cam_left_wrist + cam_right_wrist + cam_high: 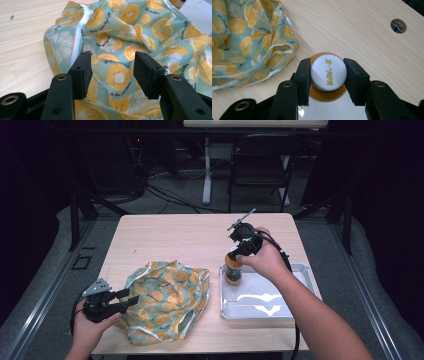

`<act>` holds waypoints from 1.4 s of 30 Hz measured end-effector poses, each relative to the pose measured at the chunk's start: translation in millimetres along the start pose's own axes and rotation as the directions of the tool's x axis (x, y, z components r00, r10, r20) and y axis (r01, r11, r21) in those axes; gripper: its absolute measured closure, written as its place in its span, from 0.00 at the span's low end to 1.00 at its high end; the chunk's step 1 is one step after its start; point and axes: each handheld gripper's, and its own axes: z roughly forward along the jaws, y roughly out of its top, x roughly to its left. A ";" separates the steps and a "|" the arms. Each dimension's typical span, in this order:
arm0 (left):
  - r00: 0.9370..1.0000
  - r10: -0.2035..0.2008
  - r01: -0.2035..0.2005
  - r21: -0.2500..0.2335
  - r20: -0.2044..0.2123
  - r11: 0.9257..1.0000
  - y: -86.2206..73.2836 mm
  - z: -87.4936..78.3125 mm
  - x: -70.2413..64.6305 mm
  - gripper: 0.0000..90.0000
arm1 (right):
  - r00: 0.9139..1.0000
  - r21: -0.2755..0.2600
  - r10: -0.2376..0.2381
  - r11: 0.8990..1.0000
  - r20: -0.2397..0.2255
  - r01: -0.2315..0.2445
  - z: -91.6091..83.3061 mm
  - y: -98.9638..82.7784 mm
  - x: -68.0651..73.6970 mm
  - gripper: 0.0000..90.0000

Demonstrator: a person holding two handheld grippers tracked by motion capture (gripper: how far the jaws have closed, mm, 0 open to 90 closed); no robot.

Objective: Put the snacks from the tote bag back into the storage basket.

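Right gripper (327, 82) clamped on white cap (328, 73) of amber bottle (232, 271), upright at tray's (305, 270) far-left corner: likely rigid, slick, so gripping cap suits; left gripper (112, 75), jaws apart, over soft fruit-print bag (167, 300), near left.

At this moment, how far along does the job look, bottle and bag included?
Done: nothing looks packed; the fruit-print bag lies crumpled on the table. In hand: the right tongs clamp the white cap of an orange bottle standing at the tray corner; the left tongs hover open over the bag. Left, probably: getting the bottle into the bag.
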 end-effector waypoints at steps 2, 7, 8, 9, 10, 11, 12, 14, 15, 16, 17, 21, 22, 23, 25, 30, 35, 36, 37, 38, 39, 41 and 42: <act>1.000 0.001 -0.001 0.001 -0.002 1.000 0.0 -0.2 0.1 0.54 | 1.000 0.003 0.001 1.000 0.003 -0.001 2.8 -0.1 -1.9 0.65; 1.000 0.001 -0.001 0.002 -0.002 1.000 0.0 -0.1 0.4 0.54 | 1.000 0.003 0.016 1.000 0.007 -0.016 9.5 -0.4 -5.6 0.65; 1.000 0.002 -0.002 0.002 -0.003 1.000 0.0 0.0 0.5 0.54 | 1.000 0.006 0.015 1.000 0.007 -0.015 10.3 -0.1 -6.5 0.65; 1.000 0.000 0.000 0.002 -0.002 1.000 0.0 0.0 0.4 0.54 | 1.000 0.005 0.015 1.000 0.009 -0.015 11.2 0.0 -7.0 0.65; 1.000 0.001 -0.001 0.004 -0.001 1.000 0.0 -0.2 0.6 0.54 | 1.000 0.006 0.016 1.000 0.010 -0.016 11.8 0.2 -7.5 0.65; 1.000 0.000 0.000 0.002 -0.002 1.000 -0.1 0.0 0.5 0.54 | 1.000 -0.002 0.025 1.000 0.009 -0.025 13.1 0.1 -7.5 0.65; 1.000 0.000 0.000 0.002 -0.002 1.000 -0.1 -0.1 0.5 0.54 | 1.000 0.005 0.020 1.000 0.011 -0.020 13.3 0.5 -8.3 0.65; 1.000 0.001 -0.001 0.011 0.003 1.000 0.3 -0.9 0.9 0.54 | 1.000 0.008 0.015 1.000 0.009 -0.015 14.4 0.7 -9.4 0.65; 1.000 0.001 -0.001 0.010 0.002 1.000 0.2 -0.8 1.0 0.54 | 1.000 0.008 0.017 1.000 0.013 -0.017 14.8 0.8 -9.4 0.65; 1.000 0.002 -0.002 0.010 0.002 1.000 0.2 -0.8 1.0 0.54 | 1.000 0.006 0.019 1.000 0.014 -0.019 15.3 0.9 -9.6 0.65; 1.000 0.001 -0.001 0.011 0.002 1.000 0.2 -0.8 1.0 0.54 | 1.000 0.005 0.019 1.000 0.015 -0.019 15.7 1.0 -9.7 0.65; 1.000 0.002 -0.002 0.009 0.002 1.000 0.3 -0.9 1.0 0.54 | 1.000 0.004 0.021 1.000 0.014 -0.021 17.9 1.0 -9.4 0.65; 1.000 0.001 -0.001 0.011 0.002 1.000 0.3 -1.0 1.0 0.54 | 1.000 0.005 0.022 1.000 0.015 -0.022 18.2 1.1 -9.2 0.65; 1.000 0.001 -0.001 0.011 0.002 1.000 0.3 -1.0 1.0 0.54 | 1.000 0.006 0.020 1.000 0.014 -0.020 18.6 1.2 -9.1 0.65; 1.000 0.002 -0.002 0.010 0.001 1.000 0.3 -0.9 1.0 0.54 | 1.000 0.005 0.016 1.000 0.014 -0.016 19.6 1.4 -9.1 0.65; 1.000 0.000 0.000 0.003 -0.001 1.000 0.0 -0.6 1.0 0.54 | 1.000 0.005 0.016 1.000 0.016 -0.017 20.8 2.5 -9.2 0.65; 1.000 0.003 -0.003 0.006 -0.002 1.000 0.1 -0.7 1.3 0.54 | 1.000 0.006 0.011 1.000 0.013 -0.011 22.6 3.0 -9.2 0.65; 1.000 0.003 -0.003 0.006 -0.002 1.000 0.1 -0.7 1.2 0.54 | 1.000 0.007 0.012 1.000 0.016 -0.012 23.1 3.0 -8.5 0.65; 1.000 0.003 -0.003 0.006 -0.002 1.000 0.0 -0.8 1.3 0.54 | 1.000 0.012 0.006 1.000 0.016 -0.006 23.8 3.1 -8.4 0.65; 1.000 0.003 -0.003 0.003 -0.002 1.000 0.0 -0.7 1.4 0.54 | 1.000 0.013 0.007 1.000 0.013 -0.007 24.6 3.0 -8.0 0.65; 1.000 0.005 -0.005 0.004 -0.004 1.000 0.0 -0.9 1.5 0.54 | 1.000 0.017 0.003 1.000 0.010 -0.003 25.4 3.0 -7.8 0.65; 1.000 0.002 -0.002 0.000 -0.003 1.000 -0.2 -0.7 1.3 0.54 | 1.000 0.015 -0.008 1.000 0.008 0.007 27.1 2.6 -7.5 0.65; 1.000 0.002 -0.002 0.004 -0.001 1.000 0.0 -1.0 1.3 0.54 | 1.000 0.011 -0.008 1.000 0.007 0.008 27.5 2.5 -7.5 0.65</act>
